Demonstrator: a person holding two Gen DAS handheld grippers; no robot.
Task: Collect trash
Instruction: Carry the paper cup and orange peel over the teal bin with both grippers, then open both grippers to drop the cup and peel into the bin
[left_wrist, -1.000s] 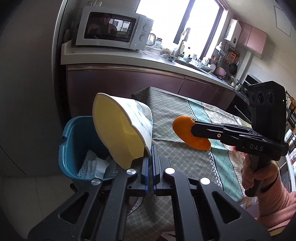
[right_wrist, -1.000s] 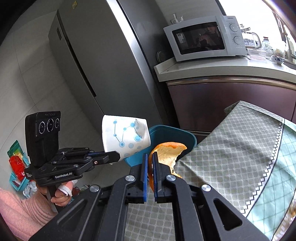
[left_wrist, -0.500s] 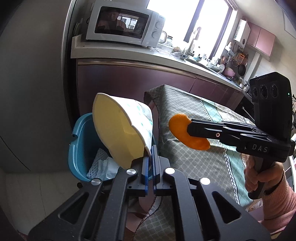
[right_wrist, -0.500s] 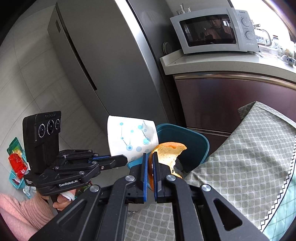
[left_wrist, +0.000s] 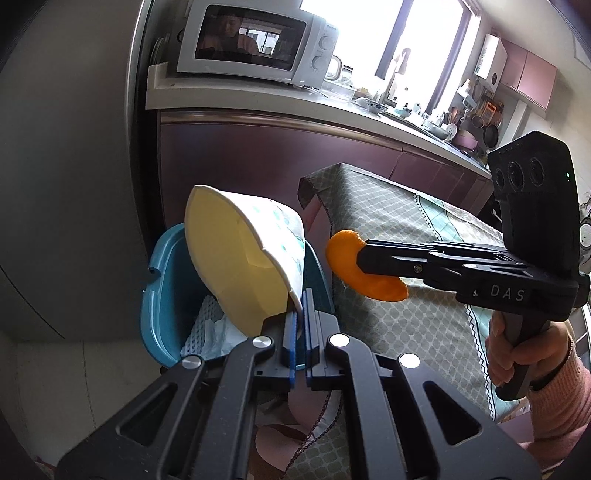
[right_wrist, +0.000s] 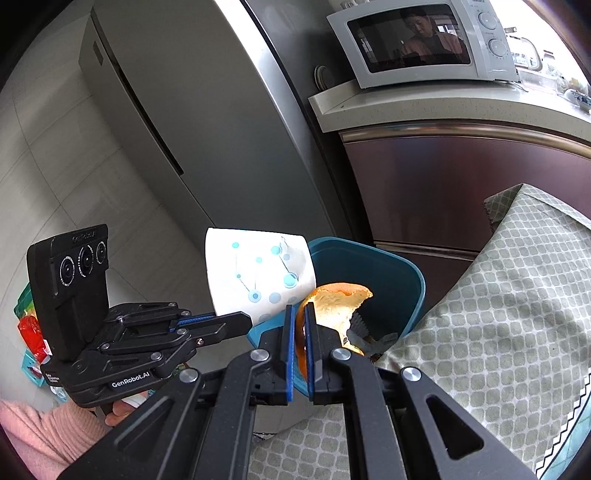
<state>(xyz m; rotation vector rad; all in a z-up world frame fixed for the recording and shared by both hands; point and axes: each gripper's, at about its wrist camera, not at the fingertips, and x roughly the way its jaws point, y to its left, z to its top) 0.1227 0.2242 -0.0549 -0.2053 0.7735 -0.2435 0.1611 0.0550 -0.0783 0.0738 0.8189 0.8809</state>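
Both loads are at the dumping step: the left gripper (left_wrist: 300, 325) pinches a crushed paper cup (left_wrist: 240, 258) above the blue bin (right_wrist: 373, 273), the right gripper (right_wrist: 300, 339) clamps an orange peel (right_wrist: 338, 304) at the cup's three o'clock (near the tablecloth (right_wrist: 498, 295)), so next comes release over the opening.
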